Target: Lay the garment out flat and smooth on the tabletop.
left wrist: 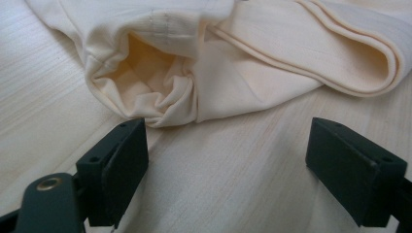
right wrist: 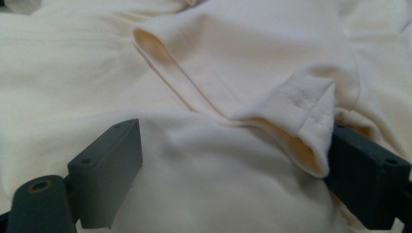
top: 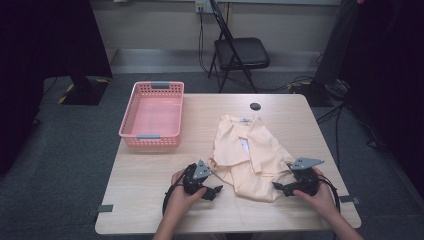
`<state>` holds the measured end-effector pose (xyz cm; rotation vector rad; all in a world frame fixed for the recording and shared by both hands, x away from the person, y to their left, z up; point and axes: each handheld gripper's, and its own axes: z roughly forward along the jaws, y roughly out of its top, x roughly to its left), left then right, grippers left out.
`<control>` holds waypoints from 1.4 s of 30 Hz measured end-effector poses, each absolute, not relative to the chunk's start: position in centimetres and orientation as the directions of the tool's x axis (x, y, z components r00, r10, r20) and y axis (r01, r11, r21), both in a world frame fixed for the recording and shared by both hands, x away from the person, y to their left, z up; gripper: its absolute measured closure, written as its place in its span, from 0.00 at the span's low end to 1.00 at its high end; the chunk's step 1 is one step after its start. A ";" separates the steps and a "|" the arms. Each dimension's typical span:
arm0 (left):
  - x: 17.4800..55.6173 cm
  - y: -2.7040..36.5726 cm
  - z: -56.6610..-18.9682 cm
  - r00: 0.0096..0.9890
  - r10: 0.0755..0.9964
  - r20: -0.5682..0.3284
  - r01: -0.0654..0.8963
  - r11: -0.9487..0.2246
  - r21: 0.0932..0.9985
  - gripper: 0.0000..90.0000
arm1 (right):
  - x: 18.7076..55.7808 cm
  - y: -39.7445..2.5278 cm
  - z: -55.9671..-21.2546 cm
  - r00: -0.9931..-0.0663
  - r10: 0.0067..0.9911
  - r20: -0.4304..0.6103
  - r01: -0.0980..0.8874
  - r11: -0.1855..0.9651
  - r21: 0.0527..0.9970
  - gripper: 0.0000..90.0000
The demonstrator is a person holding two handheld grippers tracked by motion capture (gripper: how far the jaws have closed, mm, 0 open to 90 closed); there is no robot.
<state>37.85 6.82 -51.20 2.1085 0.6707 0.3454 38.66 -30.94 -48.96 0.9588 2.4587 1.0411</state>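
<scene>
I count one cream shirt on the counter, one pink basket at the far left, two grippers at the near edge, and one black folding chair behind.

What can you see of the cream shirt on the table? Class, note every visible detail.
The cream shirt looks like soft knit cloth, crumpled and loosely folded on the wooden table, right of the pink basket. A collar with a label lies at its far end. A stitched sleeve opening gapes before the left tool, whose open jaws rest short of it. The right tool stands open over the cloth, one jaw against a hemmed cuff.
</scene>
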 end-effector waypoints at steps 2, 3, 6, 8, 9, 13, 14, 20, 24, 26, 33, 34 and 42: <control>37.9 6.8 -51.2 0.816 0.578 0.000 0.336 -0.474 0.814 0.17 | 38.7 -30.8 -48.3 -0.742 0.670 -0.024 0.446 0.519 0.729 0.13; 37.9 6.8 -51.2 0.816 0.578 0.000 0.336 -0.475 0.814 0.17 | 38.8 -30.6 -47.9 -0.741 0.671 -0.026 0.441 0.515 0.735 0.13; 37.9 6.8 -51.2 0.816 0.578 0.000 0.336 -0.475 0.814 0.17 | 39.1 -30.2 -46.9 -0.743 0.669 -0.022 0.431 0.504 0.748 0.13; 37.8 6.8 -51.2 0.816 0.578 -0.001 0.337 -0.474 0.814 0.17 | 39.3 -29.8 -46.3 -0.749 0.663 -0.015 0.426 0.499 0.755 0.13; 37.8 6.8 -51.2 0.816 0.578 -0.001 0.337 -0.474 0.814 0.17 | 39.5 -29.6 -46.0 -0.754 0.657 -0.012 0.420 0.495 0.760 0.13; 37.8 6.8 -51.2 0.816 0.578 -0.001 0.337 -0.474 0.814 0.17 | 40.0 -28.5 -45.6 -0.762 0.648 0.004 0.413 0.481 0.773 0.17; 37.8 6.8 -51.2 0.816 0.578 -0.001 0.337 -0.474 0.814 0.17 | 40.2 -27.9 -45.8 -0.763 0.646 0.012 0.411 0.471 0.780 0.26; 37.8 6.8 -51.2 0.815 0.579 -0.001 0.337 -0.474 0.814 0.17 | 40.7 -26.8 -47.0 -0.779 0.624 0.056 0.430 0.468 0.772 0.47; 37.8 6.8 -51.2 0.815 0.579 -0.001 0.337 -0.474 0.814 0.17 | 40.7 -26.1 -47.7 -0.797 0.602 0.050 0.422 0.497 0.758 0.51; 37.8 6.8 -51.2 0.815 0.579 -0.001 0.337 -0.473 0.814 0.17 | 40.5 -25.7 -47.9 -0.800 0.599 0.036 0.413 0.506 0.757 0.52; 37.8 6.8 -51.2 0.815 0.580 -0.001 0.338 -0.473 0.814 0.17 | 40.7 -24.7 -48.9 -0.798 0.603 -0.025 0.399 0.559 0.727 0.73; 37.8 6.8 -51.2 0.815 0.580 -0.001 0.338 -0.473 0.814 0.17 | 40.8 -24.8 -48.9 -0.793 0.609 -0.021 0.406 0.554 0.727 0.77; 37.8 6.8 -51.2 0.814 0.581 -0.001 0.339 -0.472 0.814 0.17 | 41.6 -26.3 -47.9 -0.787 0.614 0.064 0.441 0.487 0.754 0.96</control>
